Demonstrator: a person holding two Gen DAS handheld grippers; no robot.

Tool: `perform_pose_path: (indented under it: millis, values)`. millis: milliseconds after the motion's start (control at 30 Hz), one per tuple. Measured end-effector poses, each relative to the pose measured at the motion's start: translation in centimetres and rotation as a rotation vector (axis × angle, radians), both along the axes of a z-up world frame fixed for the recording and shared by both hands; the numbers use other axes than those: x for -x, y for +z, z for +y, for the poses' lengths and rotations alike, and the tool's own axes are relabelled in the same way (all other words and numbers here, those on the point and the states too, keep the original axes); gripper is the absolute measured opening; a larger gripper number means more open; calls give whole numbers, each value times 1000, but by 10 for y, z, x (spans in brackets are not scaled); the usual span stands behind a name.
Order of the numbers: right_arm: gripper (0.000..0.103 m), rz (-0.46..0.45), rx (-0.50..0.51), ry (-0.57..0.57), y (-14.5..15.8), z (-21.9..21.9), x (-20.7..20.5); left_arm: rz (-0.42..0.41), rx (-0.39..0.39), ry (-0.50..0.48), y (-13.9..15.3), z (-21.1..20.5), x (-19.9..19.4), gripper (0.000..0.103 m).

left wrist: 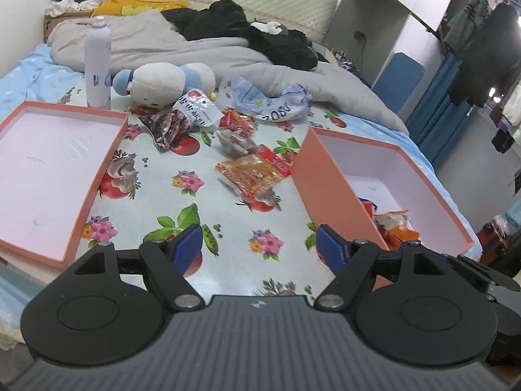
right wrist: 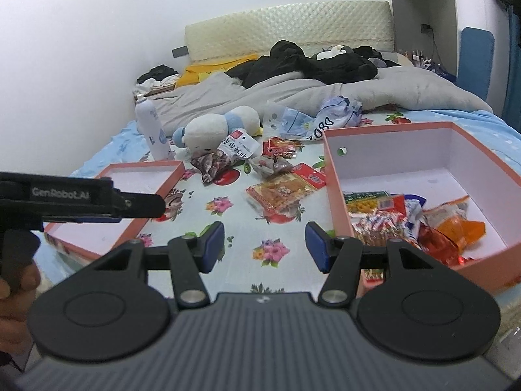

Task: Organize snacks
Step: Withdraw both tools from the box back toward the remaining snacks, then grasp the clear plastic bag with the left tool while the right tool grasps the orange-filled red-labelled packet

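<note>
Bedroom, plain white wall [right wrist: 81, 32]. Bed with cream quilted headboard [right wrist: 286, 32] at the far end; flower-print sheet [left wrist: 202, 202] over the near part, light blue sheet [left wrist: 29, 71] at the left edge. Grey duvet [right wrist: 374, 94] bunched across the far half, black clothes [right wrist: 309, 62] piled on it. White shelving [left wrist: 377, 6] right of the headboard, blue panel [right wrist: 475, 62] beside it. Dark clothes hanging [left wrist: 488, 52] far right.
</note>
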State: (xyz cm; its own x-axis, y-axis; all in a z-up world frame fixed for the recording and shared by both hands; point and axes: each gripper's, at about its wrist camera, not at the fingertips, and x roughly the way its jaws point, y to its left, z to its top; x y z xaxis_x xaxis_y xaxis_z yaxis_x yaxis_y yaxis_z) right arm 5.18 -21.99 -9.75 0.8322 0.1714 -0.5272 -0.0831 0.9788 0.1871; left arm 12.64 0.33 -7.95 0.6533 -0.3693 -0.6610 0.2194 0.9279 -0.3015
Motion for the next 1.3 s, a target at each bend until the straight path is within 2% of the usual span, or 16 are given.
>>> perform_pose_path:
  millis: [467, 700, 800, 867, 900, 967, 1000, 1100, 1300]
  values:
    - [58, 20, 20, 19, -44, 23, -99, -41, -41, 16, -29, 11, -95, 80]
    - [57, 61, 51, -4, -73, 34, -156, 1, -79, -23, -47, 5, -173, 82]
    - [57, 74, 62, -19, -86, 35, -176, -6, -67, -48, -52, -1, -207, 88]
    - [57, 87, 62, -27, -97, 35, -191, 1, -53, -68, -58, -6, -230, 88]
    - [60, 95, 63, -30, -101, 35, -196, 15, -49, -73, -63, -10, -243, 88]
    - [76, 109, 63, -32, -111, 35, -208, 40, -23, -100, -73, -16, -266, 88]
    - [88, 105, 65, -32, -115, 36, -213, 59, -12, -114, -79, -20, -277, 88]
    - [89, 105, 80, -28, -126, 39, -227, 92, 3, -150, -97, -32, -304, 89]
    - [89, 104, 109, -26, -143, 46, -253, 121, -34, -169, -127, -56, -338, 89]
